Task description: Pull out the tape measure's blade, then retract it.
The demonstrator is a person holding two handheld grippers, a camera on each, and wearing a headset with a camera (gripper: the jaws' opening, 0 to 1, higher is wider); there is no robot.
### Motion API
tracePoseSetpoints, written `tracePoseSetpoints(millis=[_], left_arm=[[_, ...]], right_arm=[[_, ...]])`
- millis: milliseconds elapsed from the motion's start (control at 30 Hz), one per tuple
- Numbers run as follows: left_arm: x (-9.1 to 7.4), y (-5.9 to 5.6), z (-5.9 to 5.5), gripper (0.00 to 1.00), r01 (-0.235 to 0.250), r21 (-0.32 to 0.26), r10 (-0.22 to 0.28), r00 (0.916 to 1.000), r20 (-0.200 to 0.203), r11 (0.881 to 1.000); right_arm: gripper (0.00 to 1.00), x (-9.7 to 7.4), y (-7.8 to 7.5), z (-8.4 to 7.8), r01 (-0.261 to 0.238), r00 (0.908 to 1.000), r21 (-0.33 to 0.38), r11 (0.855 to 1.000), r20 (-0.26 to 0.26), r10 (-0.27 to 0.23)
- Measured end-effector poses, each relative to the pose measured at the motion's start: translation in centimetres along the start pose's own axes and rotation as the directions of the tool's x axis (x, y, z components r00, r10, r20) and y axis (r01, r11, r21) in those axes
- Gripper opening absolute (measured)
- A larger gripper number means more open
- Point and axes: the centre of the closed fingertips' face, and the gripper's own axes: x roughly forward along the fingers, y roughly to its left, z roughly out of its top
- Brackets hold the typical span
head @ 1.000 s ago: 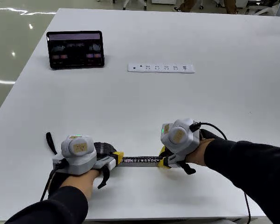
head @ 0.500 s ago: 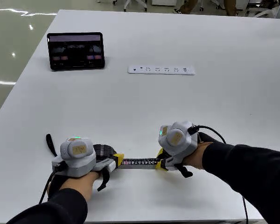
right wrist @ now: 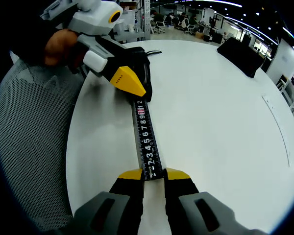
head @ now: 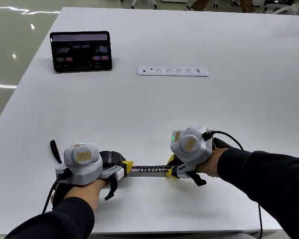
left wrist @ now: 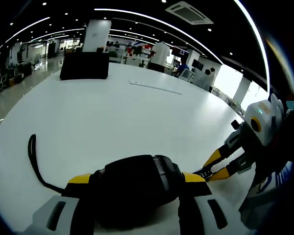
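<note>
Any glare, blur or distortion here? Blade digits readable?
Head view: sharp, glare streaks on the floor upper left, table evenly lit. Right gripper view: fisheye curves the table edge, blade digits readable. Left gripper view: tape measure case dark, little detail.

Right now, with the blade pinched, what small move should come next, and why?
Probably draw the right gripper a little farther from the case. Its fingers pinch the tip of the blade, the left gripper clamps the case, and only a short run of blade shows.
</note>
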Motion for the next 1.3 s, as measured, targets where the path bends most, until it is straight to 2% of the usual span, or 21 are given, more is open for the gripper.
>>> tracePoseSetpoints(millis=[500,700,1033,1300], left_arm=[[0.0,0.0,0.1,0.64,0.012,0.001,-0.012,0.9999,-0.001,1.000],[0.1,-0.2,0.1,0.64,-0.014,0.036,0.014,0.9999,-0.007,0.999],[0.0,-0.1,-0.2,0.65,-0.054,0.094,0.056,0.9981,-0.025,0.994],[-0.1,0.0,-0.2,0.64,-0.037,0.063,0.039,0.9990,-0.022,0.997]], right_arm=[[0.11,0.2,-0.2,0.3,-0.023,0.9997,0.005,1.000,-0.012,0.023],[0.11,0.2,-0.1,0.3,-0.011,0.9997,0.002,1.000,-0.024,0.011],[0.11,0.5,-0.1,0.8,0.002,1.0000,0.021,1.000,0.003,-0.002],[0.11,0.7,0.1,1.2,-0.002,0.9999,0.005,1.000,0.016,0.002]])
